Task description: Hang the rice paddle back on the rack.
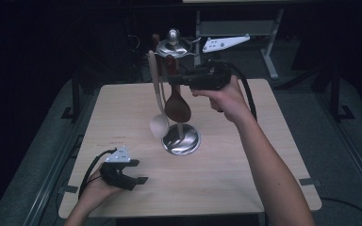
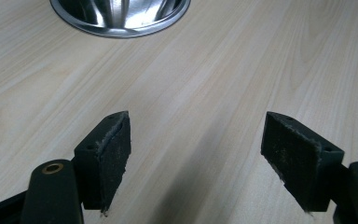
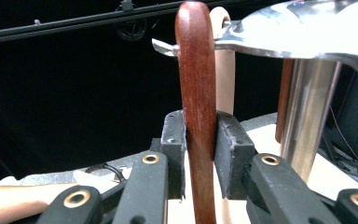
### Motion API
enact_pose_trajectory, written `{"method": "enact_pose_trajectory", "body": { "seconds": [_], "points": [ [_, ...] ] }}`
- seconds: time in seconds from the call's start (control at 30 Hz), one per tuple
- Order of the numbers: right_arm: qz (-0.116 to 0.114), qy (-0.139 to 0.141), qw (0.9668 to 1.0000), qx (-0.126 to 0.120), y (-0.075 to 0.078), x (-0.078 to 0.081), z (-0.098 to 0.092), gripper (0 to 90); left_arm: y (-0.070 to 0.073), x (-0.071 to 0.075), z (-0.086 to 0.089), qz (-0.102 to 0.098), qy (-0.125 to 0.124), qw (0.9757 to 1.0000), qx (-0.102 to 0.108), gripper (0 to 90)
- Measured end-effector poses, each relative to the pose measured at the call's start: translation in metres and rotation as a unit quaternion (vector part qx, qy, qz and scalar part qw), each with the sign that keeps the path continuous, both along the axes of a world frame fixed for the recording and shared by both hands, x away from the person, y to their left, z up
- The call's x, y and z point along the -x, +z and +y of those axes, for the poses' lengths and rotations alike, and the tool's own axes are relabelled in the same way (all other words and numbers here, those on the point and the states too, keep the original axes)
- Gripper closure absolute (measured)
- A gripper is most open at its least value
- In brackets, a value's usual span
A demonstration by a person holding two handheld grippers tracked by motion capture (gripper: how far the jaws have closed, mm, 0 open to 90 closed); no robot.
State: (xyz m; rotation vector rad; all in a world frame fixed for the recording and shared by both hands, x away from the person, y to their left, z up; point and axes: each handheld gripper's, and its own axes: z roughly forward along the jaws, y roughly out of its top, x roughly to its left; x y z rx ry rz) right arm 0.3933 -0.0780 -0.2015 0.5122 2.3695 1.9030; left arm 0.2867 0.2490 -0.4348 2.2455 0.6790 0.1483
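Note:
A steel utensil stand [image 1: 181, 139] with a round base and a hook crown [image 1: 173, 45] stands mid-table. A pale wooden spoon [image 1: 159, 123] hangs from it. My right gripper [image 1: 172, 80] is shut on the handle of a dark brown wooden spoon [image 1: 177, 107], whose bowl hangs beside the post. In the right gripper view both pads clamp the brown handle [image 3: 198, 102] just under the crown's rim [image 3: 303, 32], with the pale handle [image 3: 224, 70] behind. My left gripper [image 1: 139, 172] rests low near the table's front left, open, nothing between its pads [image 2: 114, 154]; the stand's base [image 2: 121, 18] lies ahead.
The light wooden table [image 1: 226, 179] has bare surface to the right and front of the stand. Beyond its far edge stand dark frames and a metal rack [image 1: 264, 33]. A grey three-cornered plate [image 1: 224, 43] sits above my right gripper.

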Motion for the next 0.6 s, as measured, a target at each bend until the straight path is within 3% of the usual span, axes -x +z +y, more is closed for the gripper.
{"method": "enact_pose_trajectory", "body": {
  "seconds": [0.33,0.43,0.6],
  "points": [
    [-0.012,-0.013,0.9997,0.019,-0.002,0.008,-0.004,57.1,-0.001,0.000,-0.002,0.003,-0.003,1.0000,0.000,24.1],
    [-0.022,-0.037,0.9986,0.031,-0.005,0.014,-0.008,48.6,-0.001,0.000,-0.002,0.004,-0.002,1.0000,0.000,24.1],
    [-0.031,-0.050,0.9977,0.034,-0.006,0.020,-0.015,44.5,-0.001,0.000,-0.002,0.004,-0.002,1.0000,0.001,23.6]
  ]
}}
